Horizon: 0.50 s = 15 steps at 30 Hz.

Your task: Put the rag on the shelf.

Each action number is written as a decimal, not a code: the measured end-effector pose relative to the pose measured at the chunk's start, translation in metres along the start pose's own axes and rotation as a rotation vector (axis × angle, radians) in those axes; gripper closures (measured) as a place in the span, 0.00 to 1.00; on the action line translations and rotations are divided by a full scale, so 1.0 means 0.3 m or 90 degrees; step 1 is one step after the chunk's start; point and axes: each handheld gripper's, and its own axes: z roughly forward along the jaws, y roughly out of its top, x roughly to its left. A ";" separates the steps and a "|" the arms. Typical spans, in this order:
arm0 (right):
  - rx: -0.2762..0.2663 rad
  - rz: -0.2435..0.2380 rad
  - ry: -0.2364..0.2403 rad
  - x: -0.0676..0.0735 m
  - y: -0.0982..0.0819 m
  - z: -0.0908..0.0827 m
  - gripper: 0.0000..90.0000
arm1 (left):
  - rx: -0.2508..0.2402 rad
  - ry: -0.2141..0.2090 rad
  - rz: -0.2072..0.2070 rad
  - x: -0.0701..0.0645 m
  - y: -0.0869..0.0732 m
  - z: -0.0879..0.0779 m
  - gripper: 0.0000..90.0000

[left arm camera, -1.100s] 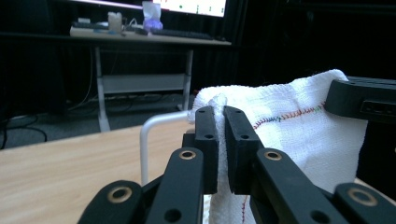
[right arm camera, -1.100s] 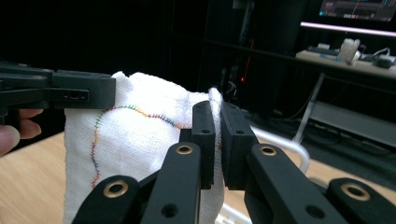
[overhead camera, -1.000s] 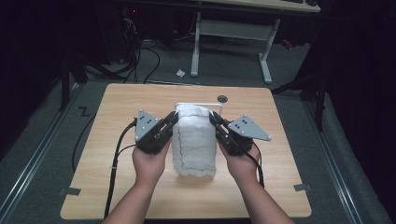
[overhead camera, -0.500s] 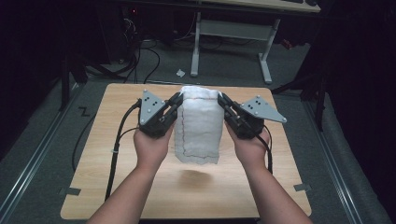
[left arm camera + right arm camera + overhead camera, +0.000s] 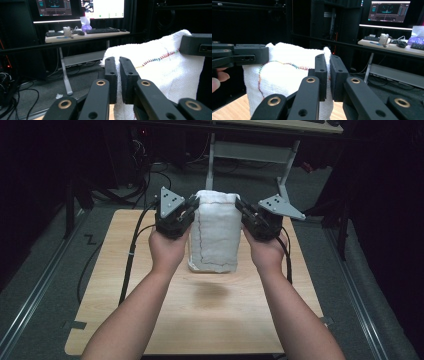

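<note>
Towel (image 5: 215, 232): white cloth with a multicoloured stitched seam, hanging folded between both grippers above the middle of the tabletop (image 5: 150, 320); its lower edge is hanging clear of the wood and casting a shadow below it.
Left gripper (image 5: 192, 206): clenched on the towel's upper corner at 9 o'clock of the cloth; in the left gripper view its jaws are standing nearly together with a fold of cloth pinched between them.
Right gripper (image 5: 239, 206): clenched on the towel's upper corner at 3 o'clock of the cloth; in the right gripper view the jaws are pressing a cloth edge between them.
Left hand (image 5: 167, 247): wrapping the left gripper's body from below, forearm entering from 6 o'clock.
Right hand (image 5: 265, 251): wrapping the right gripper's body from below, forearm entering from 6 o'clock.
Cable (image 5: 131, 255): trailing from the left gripper across the tabletop toward 7 o'clock.
Grey plates: one is sitting on top of each gripper.
Background desk (image 5: 82, 36): standing beyond the tabletop at 12 o'clock, carrying a keyboard (image 5: 102, 30) beneath lit monitors (image 5: 53, 7).
</note>
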 end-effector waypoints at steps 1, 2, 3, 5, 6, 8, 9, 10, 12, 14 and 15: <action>0.000 0.002 0.000 -0.005 0.002 0.010 0.95 | 0.002 0.002 -0.001 0.007 0.006 0.009 0.95; 0.004 0.005 0.001 -0.011 0.004 0.021 0.96 | 0.007 -0.001 -0.010 0.018 0.012 0.021 0.95; 0.008 0.010 0.001 -0.016 0.006 0.034 0.95 | 0.007 -0.001 -0.010 0.018 0.012 0.021 0.95; 0.014 0.019 0.003 -0.028 0.008 0.061 0.95 | 0.015 -0.001 -0.046 0.055 0.026 0.059 0.95; 0.015 0.021 0.002 -0.031 0.009 0.075 0.95 | 0.020 0.002 -0.043 0.061 0.030 0.071 0.95; 0.020 0.017 -0.002 -0.034 0.011 0.088 0.95 | 0.020 0.004 -0.045 0.069 0.035 0.086 0.95; 0.025 0.012 -0.007 -0.042 0.018 0.111 0.95 | 0.024 -0.004 -0.061 0.087 0.039 0.106 0.95; 0.025 0.011 -0.006 -0.050 0.021 0.122 0.95 | 0.028 -0.010 -0.077 0.098 0.040 0.118 0.95; 0.030 0.022 -0.010 -0.070 0.019 0.150 0.95 | 0.032 -0.008 -0.088 0.109 0.035 0.143 0.95; 0.040 0.033 -0.018 -0.085 0.005 0.186 0.95 | 0.041 0.002 -0.090 0.114 0.021 0.175 0.95; 0.048 0.040 -0.021 -0.091 -0.005 0.204 0.95 | 0.048 0.003 -0.096 0.121 0.012 0.190 0.95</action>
